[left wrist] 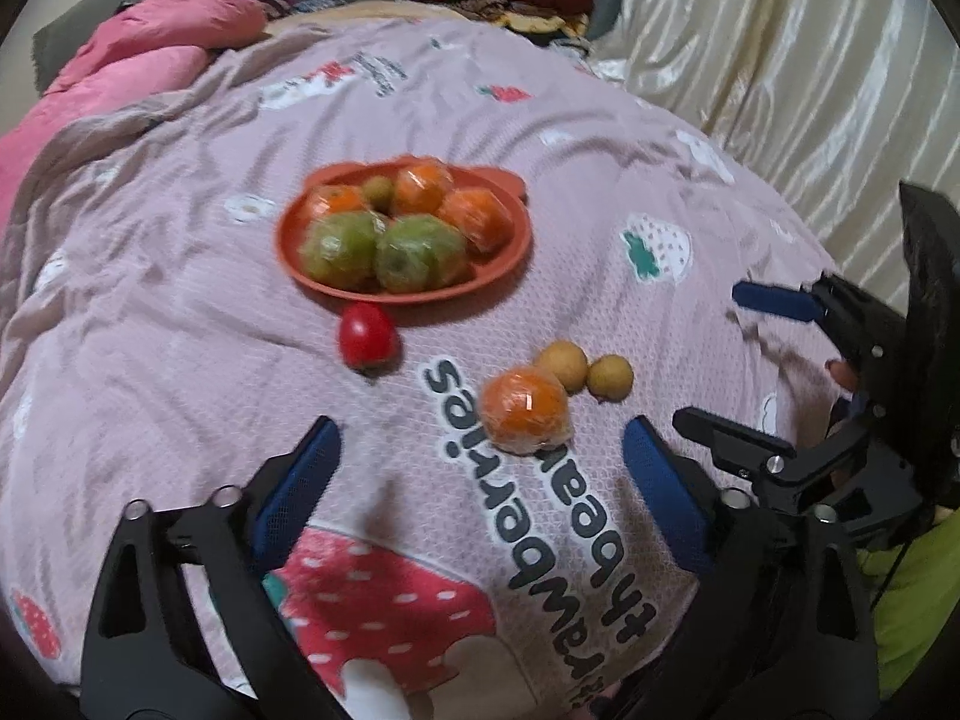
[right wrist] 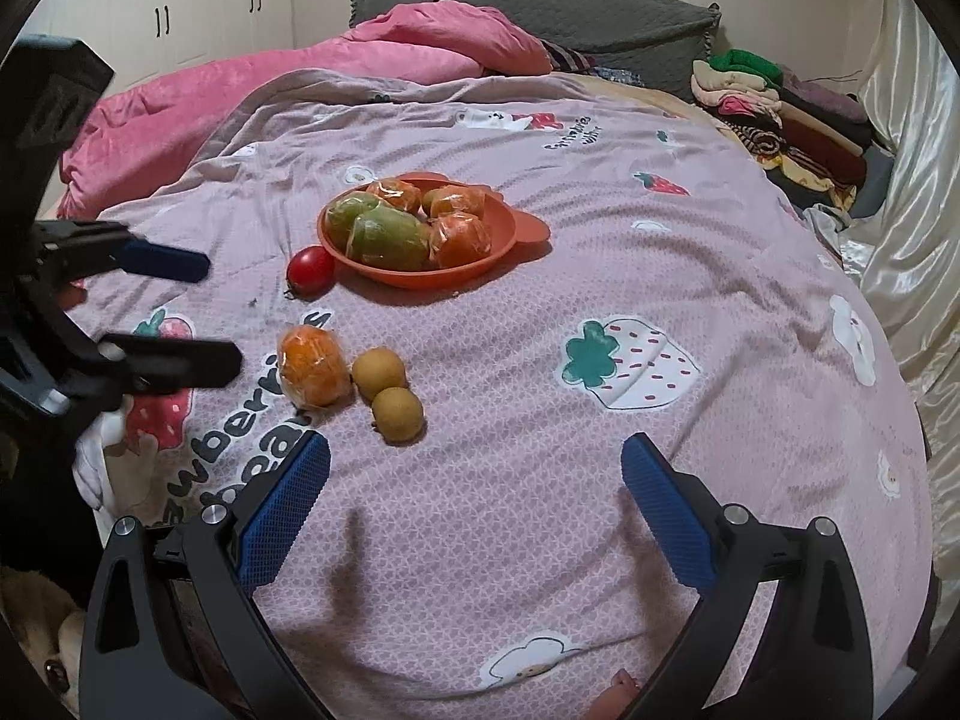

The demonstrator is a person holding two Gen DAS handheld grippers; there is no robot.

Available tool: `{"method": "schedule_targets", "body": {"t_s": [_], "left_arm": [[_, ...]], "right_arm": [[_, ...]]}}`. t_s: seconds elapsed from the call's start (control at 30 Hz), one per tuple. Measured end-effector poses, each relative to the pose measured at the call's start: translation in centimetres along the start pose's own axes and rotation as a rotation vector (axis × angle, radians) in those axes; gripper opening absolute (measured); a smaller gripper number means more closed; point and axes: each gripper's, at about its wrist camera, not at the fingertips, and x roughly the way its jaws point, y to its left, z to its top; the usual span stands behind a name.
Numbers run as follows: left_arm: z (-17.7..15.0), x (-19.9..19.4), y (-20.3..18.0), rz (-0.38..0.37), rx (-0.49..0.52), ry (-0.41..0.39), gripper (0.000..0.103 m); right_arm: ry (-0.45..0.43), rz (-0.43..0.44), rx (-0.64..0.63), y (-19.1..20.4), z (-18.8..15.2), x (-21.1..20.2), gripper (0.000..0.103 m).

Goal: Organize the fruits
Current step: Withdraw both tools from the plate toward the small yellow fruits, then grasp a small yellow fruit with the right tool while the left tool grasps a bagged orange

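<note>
An orange plate (left wrist: 516, 252) (right wrist: 507, 228) on the pink bedspread holds several plastic-wrapped orange and green fruits. A red tomato (left wrist: 367, 343) (right wrist: 310, 269) lies against its near rim. Closer in lie a wrapped orange (left wrist: 525, 411) (right wrist: 315, 373) and two small tan round fruits (left wrist: 563, 363) (left wrist: 610, 377) (right wrist: 379, 373) (right wrist: 397, 414). My left gripper (left wrist: 481, 437) (right wrist: 223, 312) is open, with the wrapped orange just ahead of its fingertips and untouched. My right gripper (right wrist: 476, 447) (left wrist: 708, 355) is open and empty, to the right of the loose fruits.
The strawberry-print bedspread (right wrist: 600, 276) covers the bed. A pink duvet (right wrist: 372, 54) is bunched at the far left. Folded clothes (right wrist: 798, 114) are stacked at the far right, beside a cream satin curtain (right wrist: 912, 192).
</note>
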Motion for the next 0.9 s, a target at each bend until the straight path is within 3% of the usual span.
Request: {"method": "schedule_targets", "body": {"t_s": [0.23, 0.5, 0.6, 0.77, 0.9], "left_arm": [[0.2, 2.0, -0.4, -0.032, 0.028, 0.037, 0.061], [0.7, 3.7, -0.3, -0.089, 0.029, 0.064, 0.040], [0.7, 4.2, -0.2, -0.111, 0.031, 0.073, 0.035], [0.7, 4.1, 0.4, -0.131, 0.015, 0.069, 0.034], [0.5, 3.9, 0.8, -0.148, 0.000, 0.064, 0.034]], "right_arm": [[0.006, 0.005, -0.005, -0.2, -0.2, 0.3, 0.095], [0.019, 0.025, -0.039, 0.4, 0.0, 1.2, 0.084], [0.028, 0.050, -0.062, 0.9, 0.4, 1.8, 0.076], [0.058, 0.089, -0.086, 1.2, 0.7, 3.4, 0.053], [0.068, 0.112, -0.075, 1.2, 1.0, 4.2, 0.046]]}}
